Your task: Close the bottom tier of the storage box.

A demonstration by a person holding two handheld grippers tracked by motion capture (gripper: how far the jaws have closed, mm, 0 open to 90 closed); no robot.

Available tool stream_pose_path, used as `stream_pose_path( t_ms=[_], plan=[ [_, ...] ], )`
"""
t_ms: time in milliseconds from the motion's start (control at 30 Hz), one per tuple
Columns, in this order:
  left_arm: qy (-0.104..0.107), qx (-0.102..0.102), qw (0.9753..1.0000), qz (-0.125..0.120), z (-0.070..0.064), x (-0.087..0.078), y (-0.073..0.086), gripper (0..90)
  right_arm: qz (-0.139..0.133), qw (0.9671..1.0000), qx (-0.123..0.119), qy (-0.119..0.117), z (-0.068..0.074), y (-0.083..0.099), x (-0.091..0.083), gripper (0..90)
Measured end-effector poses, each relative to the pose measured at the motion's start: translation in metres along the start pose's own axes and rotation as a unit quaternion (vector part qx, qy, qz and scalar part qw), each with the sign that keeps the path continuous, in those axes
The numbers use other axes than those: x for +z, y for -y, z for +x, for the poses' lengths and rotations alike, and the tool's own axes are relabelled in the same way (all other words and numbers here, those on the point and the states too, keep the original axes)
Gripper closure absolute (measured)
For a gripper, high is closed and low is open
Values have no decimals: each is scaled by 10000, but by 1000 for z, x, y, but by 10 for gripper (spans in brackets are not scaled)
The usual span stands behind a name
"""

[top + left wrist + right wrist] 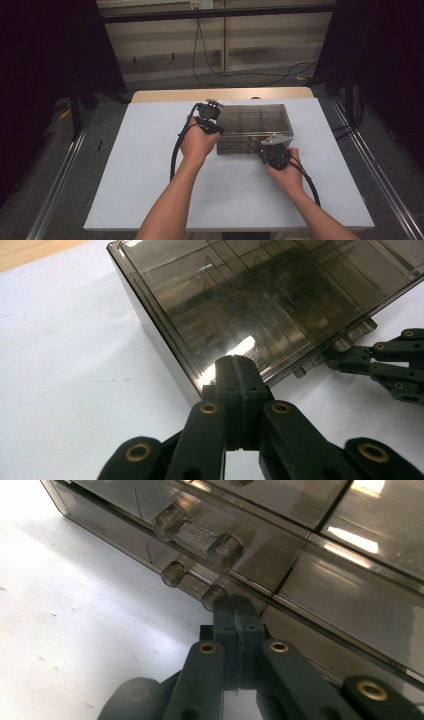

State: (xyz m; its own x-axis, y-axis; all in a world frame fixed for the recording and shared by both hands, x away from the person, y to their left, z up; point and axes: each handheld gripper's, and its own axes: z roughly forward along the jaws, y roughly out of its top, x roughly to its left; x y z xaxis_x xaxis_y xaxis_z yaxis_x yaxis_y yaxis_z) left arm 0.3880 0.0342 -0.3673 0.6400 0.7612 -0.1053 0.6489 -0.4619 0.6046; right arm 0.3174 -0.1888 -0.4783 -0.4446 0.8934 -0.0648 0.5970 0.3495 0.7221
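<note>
Both forearms enter at 6 o'clock. Left gripper [212, 125], jaws clenched empty, presses on the smoky translucent plastic drawer box [260, 120] at its 9 o'clock corner. Right gripper [274, 150], jaws clenched empty, meets the box's 6 o'clock front beside a cylindrical drawer handle [192, 582]. Box sits at the white table [140, 165] centre.

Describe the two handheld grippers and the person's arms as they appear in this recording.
Both grippers are matt black, the left gripper and the right gripper alike. Their fingers are flat linkage bars with brass-coloured pivot rivets. A grey three-cornered plate tops the right one, a darker plate the left. A thick black cable trails back from each. The forearms are bare; no sleeves or gloves show.
</note>
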Motion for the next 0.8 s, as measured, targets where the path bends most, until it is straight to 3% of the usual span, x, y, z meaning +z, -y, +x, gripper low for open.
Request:
stream_pose_path(
  t_ms=[333,400,667,800],
  plan=[
    [-14,69,10000,-24,0,0,1,900,21,10000,-4,-57,-1,2,-3,858],
    [30,5,10000,-37,1,-1,1,898,-4,10000,-1,-87,0,1,-5,845],
    [138,-147,9997,-156,3,-1,3,819,0,9999,2,-139,2,3,-13,787],
    [154,-102,9997,-157,1,-2,4,771,-25,9998,38,-197,4,4,-17,759]
  ],
)
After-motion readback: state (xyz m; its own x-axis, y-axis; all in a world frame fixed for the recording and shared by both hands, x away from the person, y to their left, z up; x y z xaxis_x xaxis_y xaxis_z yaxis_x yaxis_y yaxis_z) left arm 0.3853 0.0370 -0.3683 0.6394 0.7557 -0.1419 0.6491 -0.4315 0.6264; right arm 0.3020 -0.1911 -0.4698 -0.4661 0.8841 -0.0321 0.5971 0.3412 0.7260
